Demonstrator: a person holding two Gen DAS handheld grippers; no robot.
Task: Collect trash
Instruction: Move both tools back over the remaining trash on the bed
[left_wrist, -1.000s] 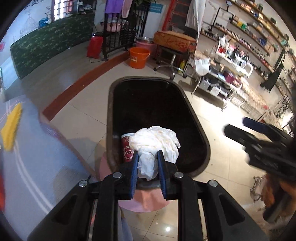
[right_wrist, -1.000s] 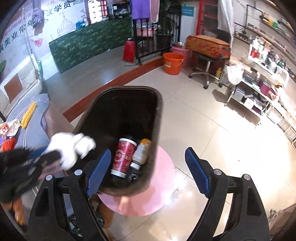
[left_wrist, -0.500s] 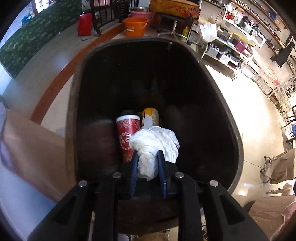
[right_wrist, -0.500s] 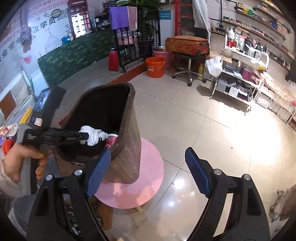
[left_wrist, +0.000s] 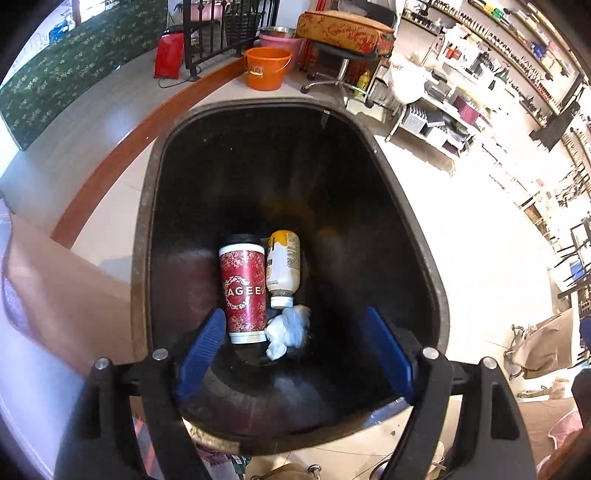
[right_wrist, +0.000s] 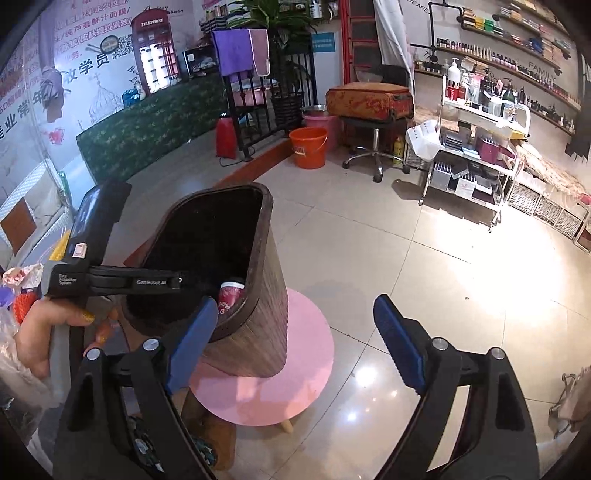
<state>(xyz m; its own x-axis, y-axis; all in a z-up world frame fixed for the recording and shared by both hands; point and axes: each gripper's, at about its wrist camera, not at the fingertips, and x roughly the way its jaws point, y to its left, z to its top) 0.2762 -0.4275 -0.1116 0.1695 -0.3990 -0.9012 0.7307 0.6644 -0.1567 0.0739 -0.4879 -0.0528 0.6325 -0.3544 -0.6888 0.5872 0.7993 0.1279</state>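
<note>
A dark bin (left_wrist: 146, 229) holds a red paper cup (left_wrist: 243, 288), a yellow-capped bottle (left_wrist: 282, 266) and a crumpled white tissue (left_wrist: 290, 328), all lying on its bottom. My left gripper (left_wrist: 291, 317) hangs over the bin mouth with its jaws opening; nothing is between its blue pads (left_wrist: 205, 343), and the tissue lies loose below. In the right wrist view the left gripper (right_wrist: 162, 282), held by a hand (right_wrist: 40, 328), reaches over the bin (right_wrist: 266, 295). My right gripper (right_wrist: 295, 302) stands beside the bin, jaws opening slightly wider and empty.
The bin stands on a round pink stool (right_wrist: 303, 373) on a tiled floor. An orange bucket (right_wrist: 308, 147), a swivel stool bearing a red case (right_wrist: 369, 99) and a white trolley (right_wrist: 476, 158) stand farther back. Wrappers (right_wrist: 22, 277) lie at the left edge.
My left gripper carried the white tissue over the bin, dipped toward its mouth and let go; the tissue now lies at the bottom. My right gripper swung away from the bin opening.
</note>
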